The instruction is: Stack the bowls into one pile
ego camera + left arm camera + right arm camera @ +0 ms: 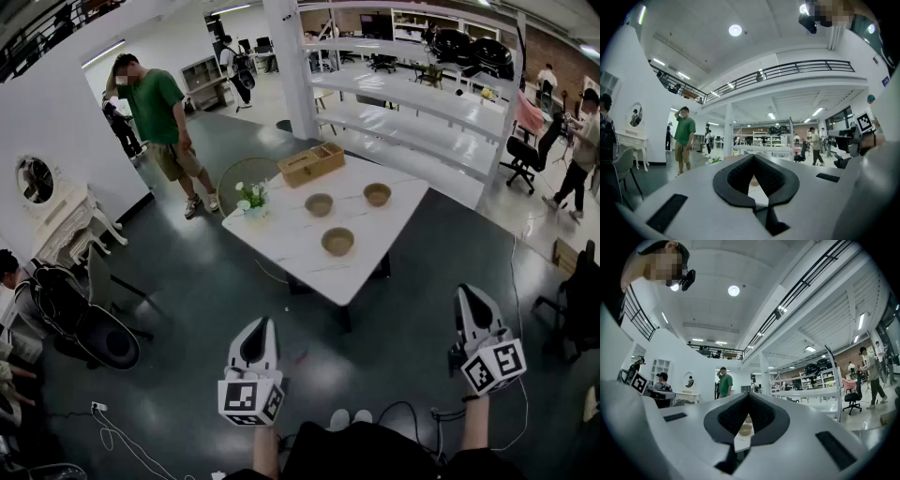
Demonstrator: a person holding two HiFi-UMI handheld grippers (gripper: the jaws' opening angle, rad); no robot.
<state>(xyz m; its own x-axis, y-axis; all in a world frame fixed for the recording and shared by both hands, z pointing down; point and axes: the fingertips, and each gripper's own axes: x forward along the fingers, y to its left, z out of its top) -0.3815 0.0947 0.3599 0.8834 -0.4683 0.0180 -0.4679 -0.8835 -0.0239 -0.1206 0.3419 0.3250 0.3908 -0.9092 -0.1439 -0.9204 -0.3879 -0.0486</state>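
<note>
Three tan bowls stand apart on a white table (281, 253): one near the front (337, 242), one behind it to the left (319, 204), one at the back right (378, 194). My left gripper (260, 323) and right gripper (469, 292) hang low over the dark floor, well short of the table. Both are shut and hold nothing. In the right gripper view, two bowls (744, 430) show small through the hollow below the closed tips of that gripper (749, 394). In the left gripper view the gripper (753, 157) points level at the table.
A wooden box (311, 163) and a small pot of white flowers (251, 197) share the table. A person in a green shirt (159, 122) stands beyond it on the left. White shelving (412, 103) runs behind, and a black chair (84, 323) sits at the left.
</note>
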